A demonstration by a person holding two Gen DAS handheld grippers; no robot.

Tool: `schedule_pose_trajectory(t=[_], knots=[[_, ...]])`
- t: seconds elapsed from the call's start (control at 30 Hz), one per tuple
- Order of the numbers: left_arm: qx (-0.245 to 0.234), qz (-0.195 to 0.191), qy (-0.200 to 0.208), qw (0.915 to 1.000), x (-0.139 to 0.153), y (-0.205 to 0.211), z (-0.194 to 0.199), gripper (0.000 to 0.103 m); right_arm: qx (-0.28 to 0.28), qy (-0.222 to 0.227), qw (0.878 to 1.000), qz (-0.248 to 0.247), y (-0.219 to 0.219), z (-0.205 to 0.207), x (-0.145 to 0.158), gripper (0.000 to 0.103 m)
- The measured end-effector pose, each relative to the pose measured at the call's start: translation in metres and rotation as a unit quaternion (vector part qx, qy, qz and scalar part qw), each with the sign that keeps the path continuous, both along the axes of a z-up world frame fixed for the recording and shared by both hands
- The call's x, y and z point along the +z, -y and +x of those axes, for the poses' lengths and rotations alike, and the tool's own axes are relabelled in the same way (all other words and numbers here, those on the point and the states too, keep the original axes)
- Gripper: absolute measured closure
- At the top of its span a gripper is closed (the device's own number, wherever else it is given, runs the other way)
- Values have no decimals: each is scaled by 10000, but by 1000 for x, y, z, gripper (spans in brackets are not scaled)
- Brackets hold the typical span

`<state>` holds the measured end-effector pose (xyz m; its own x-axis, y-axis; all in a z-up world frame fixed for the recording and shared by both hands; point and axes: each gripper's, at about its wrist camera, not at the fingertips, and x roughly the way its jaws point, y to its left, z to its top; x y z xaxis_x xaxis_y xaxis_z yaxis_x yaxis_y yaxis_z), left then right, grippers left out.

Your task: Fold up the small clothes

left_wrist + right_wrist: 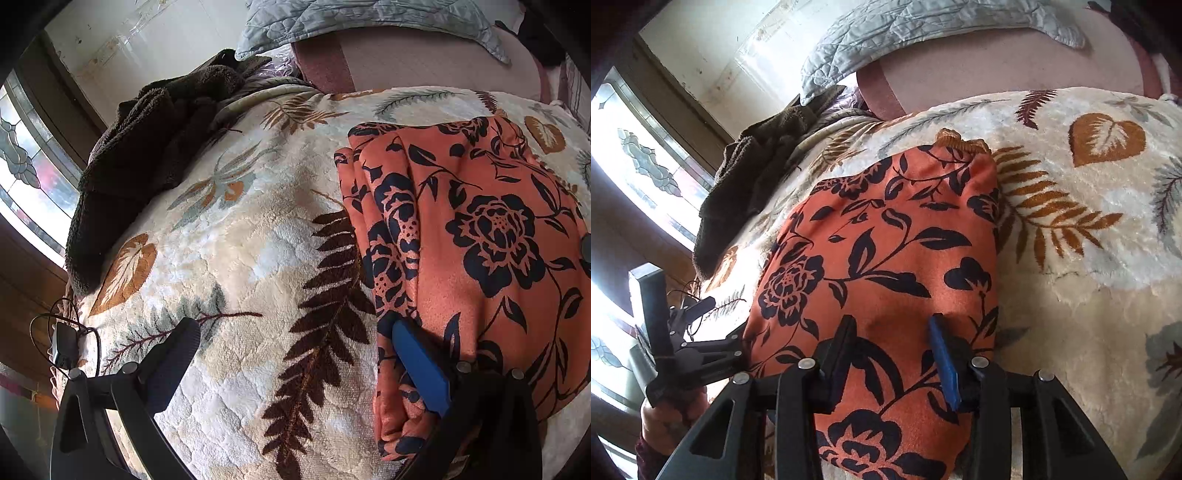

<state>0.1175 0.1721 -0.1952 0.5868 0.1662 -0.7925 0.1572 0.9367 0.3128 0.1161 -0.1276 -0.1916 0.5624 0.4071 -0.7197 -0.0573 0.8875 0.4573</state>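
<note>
Jaws of the left gripper (295,350) stand spread wide: the black finger (177,354) rests over the bare leaf-print blanket (229,258), while the blue-padded finger (421,362) lies on the left edge of the orange floral garment (480,240), where the cloth is bunched into several lengthwise folds. Nothing is pinched between them. Jaws of the right gripper (894,350) are also apart, more narrowly, and both the black finger (838,354) and the blue-padded one (945,358) sit over the near part of that garment (886,240), with a strip of orange cloth showing flat between them; whether the tips press into the fabric or hover just above it cannot be told. In the right wrist view the garment lies folded into a compact, roughly rectangular bundle on the cream blanket (1071,240), its ribbed tan hem (960,138) at the far end, and the left gripper (744,349) shows at the bundle's left edge. A dark brown fleece throw (147,155) is heaped on the bed beyond and to the left, well apart from the garment, and a quilted grey pillow (351,18) leans at the head. A stained-glass window (22,162) glows at the far left.
</note>
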Motion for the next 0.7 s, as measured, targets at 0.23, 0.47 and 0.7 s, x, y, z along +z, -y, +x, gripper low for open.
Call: schedule_pose_trajectory(t=[0.23,0.47,0.7], knots=[[10,45,137,9999,5,2,-1,0,9,5,9999,108,1,-1,0,55],[38,-8,531,9986,19,9,-3,0,-10,-5,9998,187,3,-4,-1,54],[42,-47,668,9977,23,15,-1,0,73,38,9997,217,1,-7,-3,49]])
